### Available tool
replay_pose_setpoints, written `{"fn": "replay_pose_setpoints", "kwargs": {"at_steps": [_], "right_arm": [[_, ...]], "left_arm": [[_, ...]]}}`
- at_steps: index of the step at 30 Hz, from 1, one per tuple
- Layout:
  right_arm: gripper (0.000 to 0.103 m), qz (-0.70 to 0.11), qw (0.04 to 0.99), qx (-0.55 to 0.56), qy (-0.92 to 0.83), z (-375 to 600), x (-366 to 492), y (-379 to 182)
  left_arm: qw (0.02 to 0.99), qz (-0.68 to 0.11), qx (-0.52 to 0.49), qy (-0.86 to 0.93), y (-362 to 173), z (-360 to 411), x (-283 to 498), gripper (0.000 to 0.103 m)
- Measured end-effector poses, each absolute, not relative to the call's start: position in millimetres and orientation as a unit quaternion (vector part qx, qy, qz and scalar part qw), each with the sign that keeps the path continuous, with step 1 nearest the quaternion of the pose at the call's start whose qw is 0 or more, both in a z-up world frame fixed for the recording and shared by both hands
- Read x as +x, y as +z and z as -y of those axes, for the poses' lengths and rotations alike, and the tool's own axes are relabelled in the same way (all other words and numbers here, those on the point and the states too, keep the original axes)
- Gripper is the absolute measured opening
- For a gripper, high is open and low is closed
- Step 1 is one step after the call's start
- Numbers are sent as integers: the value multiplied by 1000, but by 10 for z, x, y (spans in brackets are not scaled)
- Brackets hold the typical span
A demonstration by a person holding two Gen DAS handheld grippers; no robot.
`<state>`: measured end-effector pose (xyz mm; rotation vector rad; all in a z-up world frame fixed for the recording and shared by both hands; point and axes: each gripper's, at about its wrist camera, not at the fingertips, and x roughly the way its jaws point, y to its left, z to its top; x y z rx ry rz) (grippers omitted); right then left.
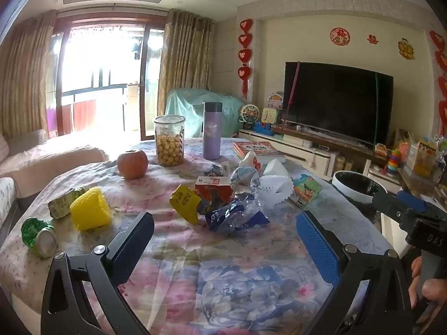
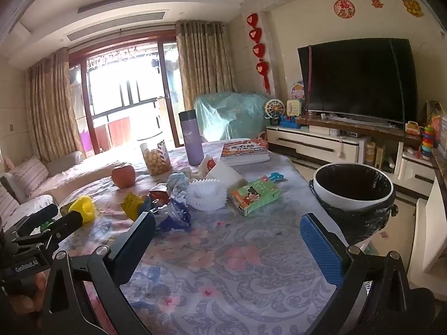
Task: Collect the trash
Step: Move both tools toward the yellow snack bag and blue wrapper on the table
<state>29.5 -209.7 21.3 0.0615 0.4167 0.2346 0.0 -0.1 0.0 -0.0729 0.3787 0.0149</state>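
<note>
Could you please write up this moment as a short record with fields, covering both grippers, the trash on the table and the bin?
left gripper: open, empty, above the floral tablecloth
right gripper: open, empty
trash pile: blue wrapper, yellow packet, white paper liner, mid-table
trash at left: crushed green can, yellow cup
not trash: apple, snack jar, purple flask, books
bin: black-lined, right of table
collected: cannot tell

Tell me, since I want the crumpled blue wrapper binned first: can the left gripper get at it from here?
Probably yes. The left gripper is open and empty, and the blue wrapper lies just ahead between its fingers, with only bare tablecloth between. The yellow packet touching its left side might get nudged.
</note>
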Motion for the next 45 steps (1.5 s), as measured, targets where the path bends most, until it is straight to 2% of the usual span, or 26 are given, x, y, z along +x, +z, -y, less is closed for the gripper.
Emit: {"fn": "replay_pose_setpoints", "kwargs": {"at_steps": [33,40,45], "right_arm": [[103,-210,968,45,129,2082,302,205],[103,-223,963,50,145,2048,355,138],[103,-240,955,48,165,1938,449,51]], "left_arm": [[981,-191,-38,7,-80,-13,88,102],[975,-215,-49,13,-149,-85,165,102],[963,-262,-67,21,-251,-201,295,102]]}}
